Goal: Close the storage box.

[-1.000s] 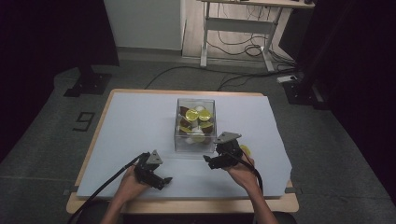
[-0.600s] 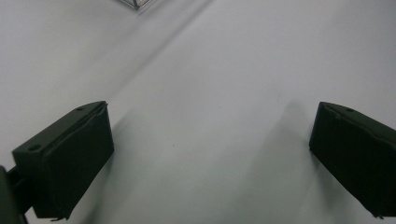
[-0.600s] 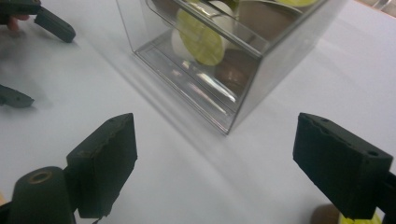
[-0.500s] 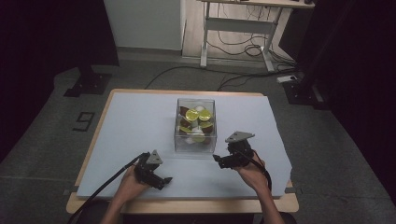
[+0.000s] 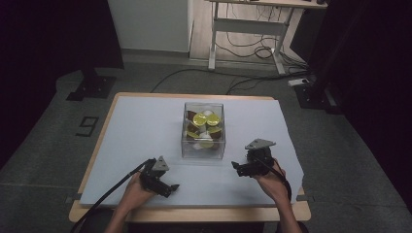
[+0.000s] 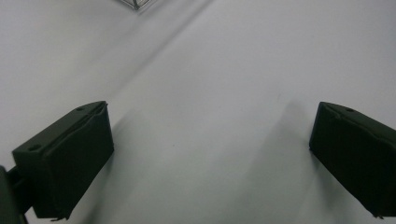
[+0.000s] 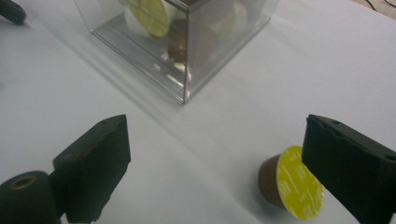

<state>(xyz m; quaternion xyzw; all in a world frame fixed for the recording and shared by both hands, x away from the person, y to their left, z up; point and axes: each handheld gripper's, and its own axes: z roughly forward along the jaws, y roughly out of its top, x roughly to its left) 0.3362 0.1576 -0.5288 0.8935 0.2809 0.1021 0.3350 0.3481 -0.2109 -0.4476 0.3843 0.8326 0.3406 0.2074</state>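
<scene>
In the high view, a clear box (image 5: pixel 204 131) of capsules sits mid-bench (image 5: pixel 145 121); the left tool (image 5: pixel 167 185) and right tool (image 5: pixel 239 168) rest just in front of it.

In the left gripper view, the left tool (image 6: pixel 210 154) is released over bare bench.

In the right gripper view, the right tool (image 7: pixel 224 168), its jaws just opened further, is released; a brown capsule (image 7: pixel 287 184) lies on its side by one jaw, near the box (image 7: pixel 187 51).

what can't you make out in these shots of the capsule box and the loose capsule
- Capsule count in the clear box: high view, too small and stacked.
- Loose coffee capsule: right gripper view, its far edge sits behind the open right gripper's jaw.
- Clear box: left gripper view, cut off by the top edge beyond the open left gripper.
</scene>
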